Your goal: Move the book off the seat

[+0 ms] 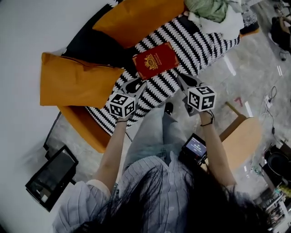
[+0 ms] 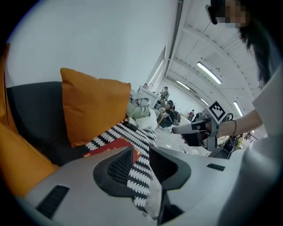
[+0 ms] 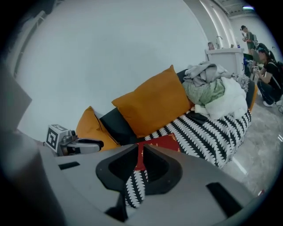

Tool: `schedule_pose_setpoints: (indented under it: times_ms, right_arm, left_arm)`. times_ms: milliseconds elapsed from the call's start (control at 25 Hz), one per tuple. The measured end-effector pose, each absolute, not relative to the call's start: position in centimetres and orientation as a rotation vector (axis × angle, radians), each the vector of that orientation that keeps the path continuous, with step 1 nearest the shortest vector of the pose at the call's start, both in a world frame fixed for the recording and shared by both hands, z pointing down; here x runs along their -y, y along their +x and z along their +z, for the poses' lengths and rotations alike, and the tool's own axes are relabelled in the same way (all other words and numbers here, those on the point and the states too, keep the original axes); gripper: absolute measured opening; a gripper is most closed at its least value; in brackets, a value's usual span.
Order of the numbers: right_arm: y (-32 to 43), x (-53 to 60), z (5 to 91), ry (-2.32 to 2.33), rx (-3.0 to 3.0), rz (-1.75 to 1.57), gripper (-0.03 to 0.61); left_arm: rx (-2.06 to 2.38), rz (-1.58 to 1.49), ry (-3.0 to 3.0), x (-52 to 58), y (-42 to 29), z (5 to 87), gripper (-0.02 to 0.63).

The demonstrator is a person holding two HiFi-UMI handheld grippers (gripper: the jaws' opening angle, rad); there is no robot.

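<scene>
A red book (image 1: pixel 155 59) with a gold emblem lies flat on the black-and-white patterned blanket (image 1: pixel 200 45) that covers the seat. My left gripper (image 1: pixel 137 84) hovers just short of the book's near left corner, its jaws a narrow gap apart with nothing between them. My right gripper (image 1: pixel 184 80) hangs off the book's near right corner, shut and empty. In the left gripper view the book (image 2: pixel 116 147) shows just beyond the jaws (image 2: pixel 141 152), with the right gripper (image 2: pixel 194 128) off to the side. The right gripper view shows the book (image 3: pixel 166 142) past the closed tips (image 3: pixel 141 149).
Two orange cushions (image 1: pixel 77 79) (image 1: pixel 136 18) lean on the dark backrest behind the book. A heap of clothes (image 1: pixel 213 11) fills the seat's far end. A wooden stool (image 1: pixel 241 136) stands at my right, a black screen (image 1: pixel 52 175) on the floor at my left.
</scene>
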State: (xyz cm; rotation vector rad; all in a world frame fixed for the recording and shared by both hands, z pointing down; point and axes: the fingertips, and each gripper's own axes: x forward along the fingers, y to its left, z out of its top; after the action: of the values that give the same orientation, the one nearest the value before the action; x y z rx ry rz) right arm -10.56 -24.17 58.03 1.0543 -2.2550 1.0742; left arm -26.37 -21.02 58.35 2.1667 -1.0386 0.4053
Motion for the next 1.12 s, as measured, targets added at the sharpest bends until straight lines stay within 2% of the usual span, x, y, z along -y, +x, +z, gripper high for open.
schedule_pose_setpoints:
  times_ms: [600, 680, 760, 960, 1120]
  right_arm:
    - [-11.4, 30.3, 74.5, 0.935, 2.068, 1.1, 0.038]
    - [-11.2, 30.9, 76.2, 0.923, 2.043, 1.109, 0.066]
    - [-10.8, 31.5, 77.7, 0.925, 2.02, 1.143, 0.126]
    - [-10.0, 33.2, 80.5, 0.954, 1.969, 1.173, 0.169]
    - [-9.8, 34.3, 82.2, 0.973, 1.95, 1.179, 0.207]
  left_arm:
    - [0.978, 0.521, 1.908, 26.6, -30.5, 75.8, 0.154]
    - [0.977, 0.53, 1.883, 26.9, -31.0, 77.3, 0.165]
    - [0.983, 0.528, 1.854, 27.1, -31.3, 78.6, 0.176]
    - [0.995, 0.502, 1.769, 27.7, -32.2, 81.3, 0.236]
    - [1.007, 0.475, 1.69, 27.8, -32.9, 83.3, 0.255]
